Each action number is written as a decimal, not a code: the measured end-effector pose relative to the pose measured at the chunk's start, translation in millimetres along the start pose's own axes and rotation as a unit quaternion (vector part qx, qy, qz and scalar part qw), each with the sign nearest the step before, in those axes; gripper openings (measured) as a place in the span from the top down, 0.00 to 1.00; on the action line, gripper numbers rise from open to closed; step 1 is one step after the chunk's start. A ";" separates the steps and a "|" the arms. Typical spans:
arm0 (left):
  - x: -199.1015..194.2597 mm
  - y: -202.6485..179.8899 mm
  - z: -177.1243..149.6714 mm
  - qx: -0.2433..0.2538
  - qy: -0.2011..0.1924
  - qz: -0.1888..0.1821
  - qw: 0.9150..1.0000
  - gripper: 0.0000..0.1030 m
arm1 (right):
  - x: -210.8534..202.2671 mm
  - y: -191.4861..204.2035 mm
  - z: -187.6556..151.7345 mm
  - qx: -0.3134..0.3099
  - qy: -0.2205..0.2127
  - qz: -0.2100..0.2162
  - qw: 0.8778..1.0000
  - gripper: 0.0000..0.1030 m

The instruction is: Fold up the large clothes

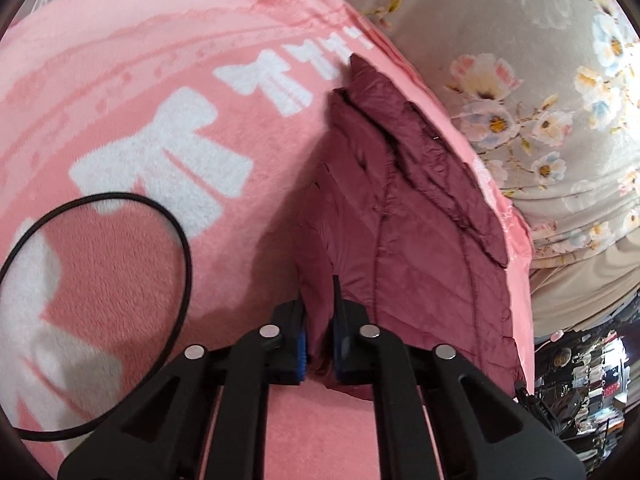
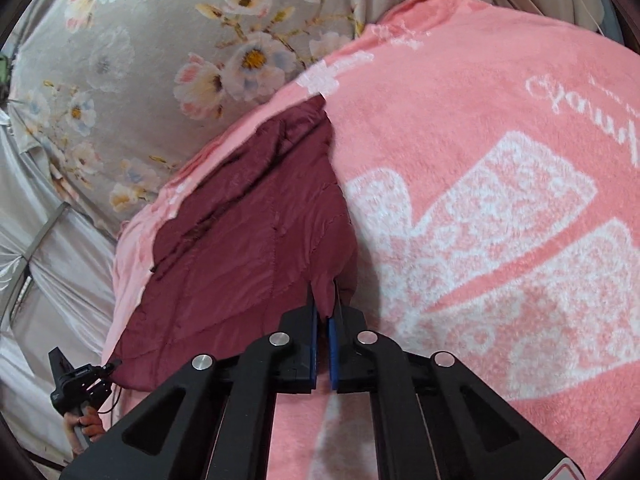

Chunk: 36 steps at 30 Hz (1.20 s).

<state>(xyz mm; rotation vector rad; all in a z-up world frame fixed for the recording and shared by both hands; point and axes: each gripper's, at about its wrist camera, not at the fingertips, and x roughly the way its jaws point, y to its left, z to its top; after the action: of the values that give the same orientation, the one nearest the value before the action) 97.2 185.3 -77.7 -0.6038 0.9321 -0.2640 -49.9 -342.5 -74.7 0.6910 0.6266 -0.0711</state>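
black linkage arms fill the bottom of the left wrist view, and the left gripper (image 1: 320, 320) sits at lower centre with its blue-padded jaws pinched on a fold of the maroon quilted jacket (image 1: 404, 208). the jacket runs from those jaws up toward the upper middle of the frame, lying on a pink blanket (image 1: 132, 92) with white bow prints. a floral sheet (image 1: 532, 92) covers the upper right, and a black cable (image 1: 180, 236) loops across the blanket at lower left. the other gripper peeks in at the lower right edge, beside the jacket's near corner.

in the right wrist view, the right gripper (image 2: 325, 312) is at lower centre, jaws clamped on a pinch of the same jacket (image 2: 248, 240) at its right-hand edge. the garment spreads up and to the left over the blanket (image 2: 480, 160), with the floral sheet (image 2: 160, 40) beyond it at upper left. the left gripper (image 2: 80, 380), held by a hand (image 2: 86, 426), shows at the lower left by the jacket's corner.

both grips look set on the near hem, so the step in hand is likely lifting it to fold the jacket away. doing it well probably means raising both hands together, keeping the hem taut and level between them, carrying it toward the far edge and laying it down square before letting go, so the slippery padding does not bunch.
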 end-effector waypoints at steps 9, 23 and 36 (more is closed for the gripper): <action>-93.9 -51.9 -14.2 0.061 -0.053 -0.056 0.995 0.96 | -105.3 60.1 -8.8 -0.132 -0.091 0.012 0.987 0.97; -251.0 -107.5 -37.1 0.120 -0.183 -0.098 0.971 0.97 | -221.1 104.6 3.4 -0.197 -0.209 0.059 0.956 0.98; -110.1 -130.3 56.3 0.154 -0.197 0.031 0.968 0.97 | -58.9 90.5 85.5 -0.147 -0.166 0.009 0.975 0.98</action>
<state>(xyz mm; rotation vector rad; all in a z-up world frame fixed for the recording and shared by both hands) 84.7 152.1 98.4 -0.3210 0.5107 -0.2158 -30.1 -333.2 61.2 0.3847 0.2995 -0.0723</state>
